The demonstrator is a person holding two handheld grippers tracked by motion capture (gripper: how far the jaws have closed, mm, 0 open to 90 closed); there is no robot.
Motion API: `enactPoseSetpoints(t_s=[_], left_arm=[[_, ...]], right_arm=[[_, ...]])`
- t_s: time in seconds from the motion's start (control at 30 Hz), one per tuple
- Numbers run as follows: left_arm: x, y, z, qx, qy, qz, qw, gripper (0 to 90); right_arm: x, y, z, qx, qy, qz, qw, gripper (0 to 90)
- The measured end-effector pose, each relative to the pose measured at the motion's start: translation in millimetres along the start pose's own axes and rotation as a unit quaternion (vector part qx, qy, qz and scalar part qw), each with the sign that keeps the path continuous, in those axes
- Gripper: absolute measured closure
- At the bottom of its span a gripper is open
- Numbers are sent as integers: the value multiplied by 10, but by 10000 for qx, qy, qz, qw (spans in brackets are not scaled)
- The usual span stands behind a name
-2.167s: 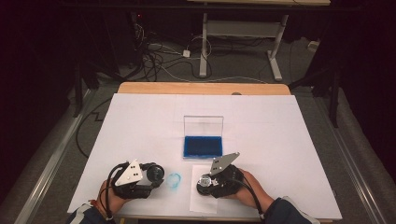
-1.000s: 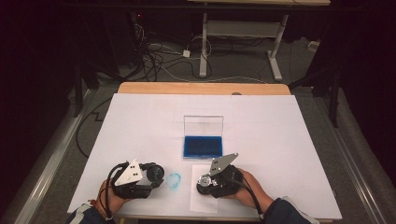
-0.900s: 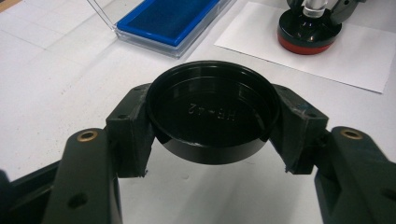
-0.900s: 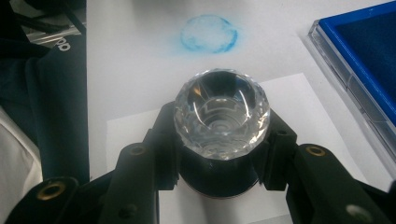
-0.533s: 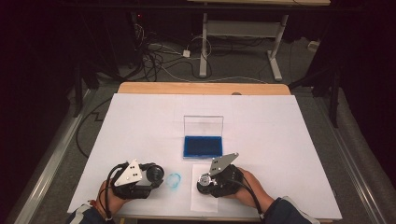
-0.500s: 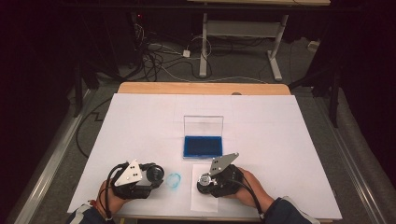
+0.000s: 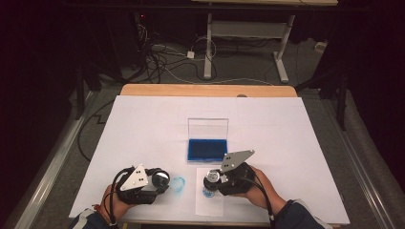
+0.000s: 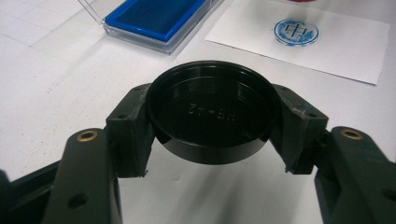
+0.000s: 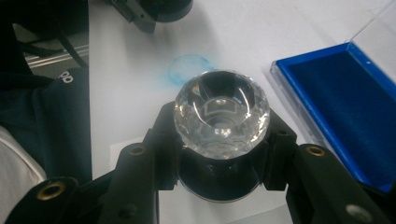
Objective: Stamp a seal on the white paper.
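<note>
Black cap [image 8: 210, 114] is clamped in left tool [image 8: 210, 140]; crystal-topped stamp [image 9: 222, 114] is gripped by right tool [image 9: 222, 154] over paper [image 7: 210, 202], near ink pad [image 7: 207, 149]. Risk: wet face dragged sideways, smearing the print [image 8: 296, 31].

Bright white table [image 7: 143, 124] under overhead light, dark surroundings — soft grain, close claw views slightly blurred

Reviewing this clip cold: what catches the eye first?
The clear faceted knob of a stamp, clamped in the right gripper over a white paper slip. Next, the black round cap pinched in the left gripper, and the open blue ink pad mid-table.
</note>
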State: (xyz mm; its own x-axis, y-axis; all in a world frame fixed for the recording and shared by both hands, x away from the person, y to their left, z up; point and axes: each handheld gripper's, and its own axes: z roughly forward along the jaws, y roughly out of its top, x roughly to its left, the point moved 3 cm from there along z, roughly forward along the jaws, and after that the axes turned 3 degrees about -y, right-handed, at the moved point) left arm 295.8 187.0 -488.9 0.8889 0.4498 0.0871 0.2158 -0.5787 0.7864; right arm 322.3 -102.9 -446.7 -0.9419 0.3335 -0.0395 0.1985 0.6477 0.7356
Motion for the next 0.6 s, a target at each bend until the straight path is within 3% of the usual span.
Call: enactPoseSetpoints(t_s=[0.6], left_arm=[[-39,23,67,55,-102,43,9999,365]], right_arm=[[-2,112,-191,-284,-148,-14,9995,588]])
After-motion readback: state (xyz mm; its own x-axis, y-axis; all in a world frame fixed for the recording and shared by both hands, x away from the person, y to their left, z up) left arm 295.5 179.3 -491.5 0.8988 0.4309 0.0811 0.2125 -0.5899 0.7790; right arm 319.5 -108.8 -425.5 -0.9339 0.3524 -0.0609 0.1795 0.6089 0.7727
